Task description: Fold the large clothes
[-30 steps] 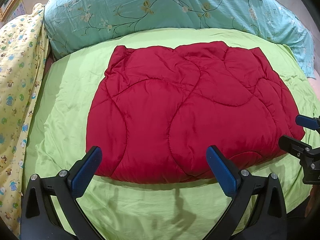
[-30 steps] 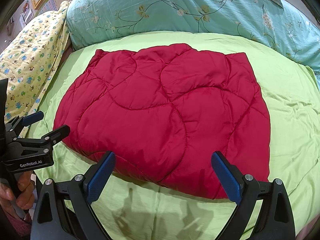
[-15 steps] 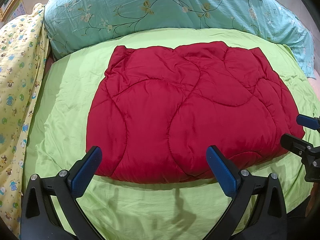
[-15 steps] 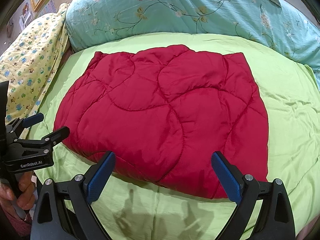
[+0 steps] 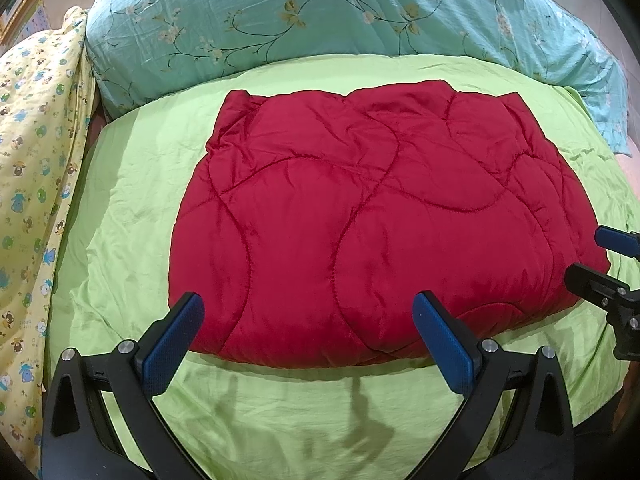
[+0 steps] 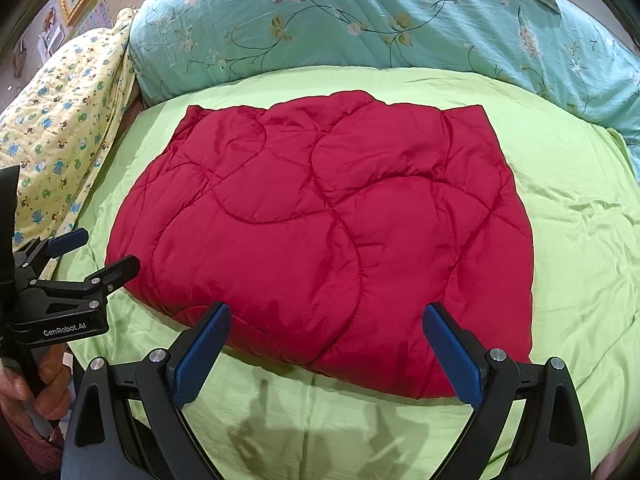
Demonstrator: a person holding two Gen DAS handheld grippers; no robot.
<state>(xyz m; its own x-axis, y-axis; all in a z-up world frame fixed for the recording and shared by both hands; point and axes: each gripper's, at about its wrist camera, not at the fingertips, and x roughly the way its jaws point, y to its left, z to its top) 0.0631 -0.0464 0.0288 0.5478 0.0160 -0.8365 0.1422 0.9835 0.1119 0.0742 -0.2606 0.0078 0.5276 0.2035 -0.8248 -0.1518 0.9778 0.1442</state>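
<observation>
Item: red quilted padded garment (image 5: 380, 216), already folded into a compact, puffy rectangle, lying flat on the lime-green bedsheet (image 5: 120, 208); you find its near edge just ahead of both pairs of jaws, touching neither. Left gripper (image 5: 308, 332): jaws wide, nothing between the blue pads (image 5: 174, 336), hovering over bare sheet short of the garment's near left portion. Right gripper (image 6: 326, 344): jaws equally wide and empty, poised before the near right portion; in its view your left gripper (image 6: 100, 256) sits off to the left with your hand (image 6: 24, 392) around the handle. Beyond the garment, far from the jaws: a teal floral quilt (image 5: 320, 28); to the left, a yellow cartoon-print blanket (image 5: 32, 152). Change over the last second: almost none. The garment keeps its outline and seams in both views, your left gripper holds its station, and your right gripper has drifted only slightly, the garment sitting a touch lower in its frame than before. Reading: both tools stand clear of a settled bundle, which suggests the fold is complete or nearly so, and you are pausing to check it rather than working it. Caution: the filling looks springy, so the top layer may loft or creep open if left unpressed; whether any layers lie uneven beneath cannot be told from here.
</observation>
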